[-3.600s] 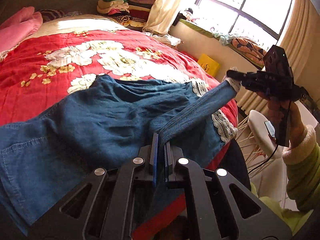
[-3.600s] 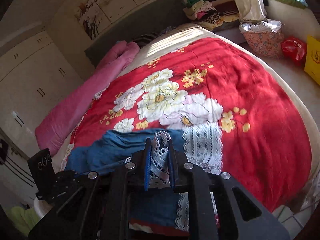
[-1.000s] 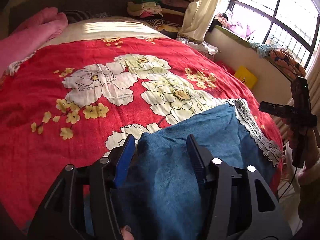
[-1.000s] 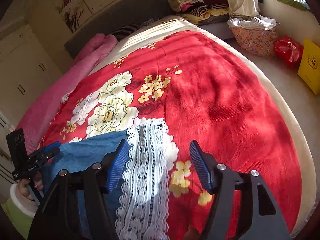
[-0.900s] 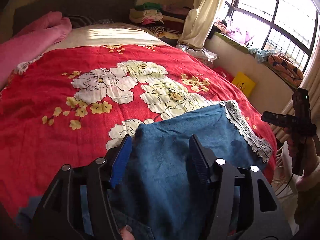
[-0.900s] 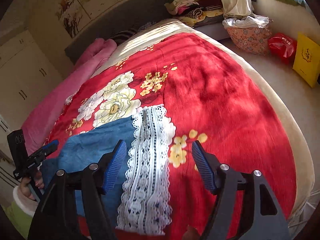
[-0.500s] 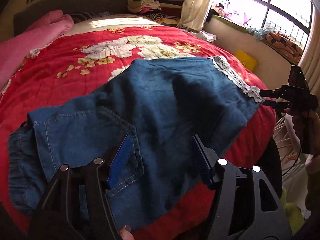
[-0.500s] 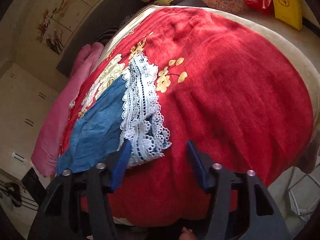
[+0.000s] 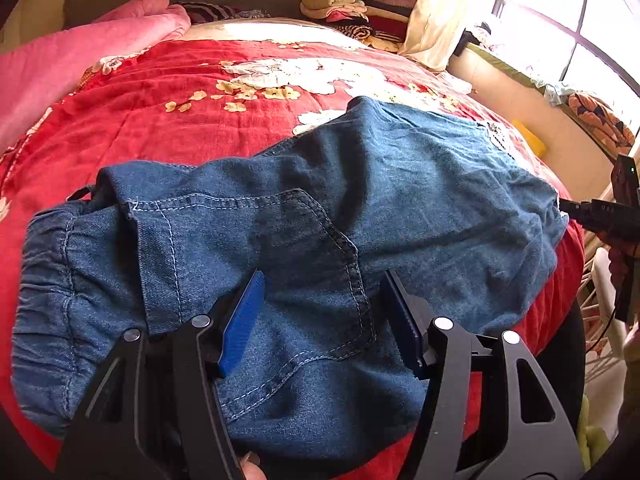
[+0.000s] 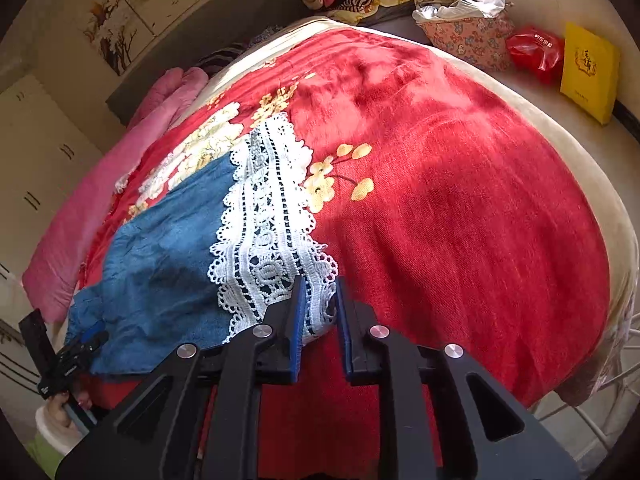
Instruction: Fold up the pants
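1. The blue denim pants (image 9: 328, 216) lie spread across the near edge of the bed's red flowered blanket (image 9: 160, 120), elastic waistband to the left.
2. The white lace hem (image 10: 272, 216) lies at their far right end.
3. The left tongs (image 9: 320, 312) stand apart over the back pocket, gripping nothing.
4. The right tongs (image 10: 318, 308) have just been closing and pinch the lace hem's corner.

The right gripper (image 10: 320, 312) hides the near corner of the lace hem (image 10: 268, 224), so whether its pads press the lace cannot be told.
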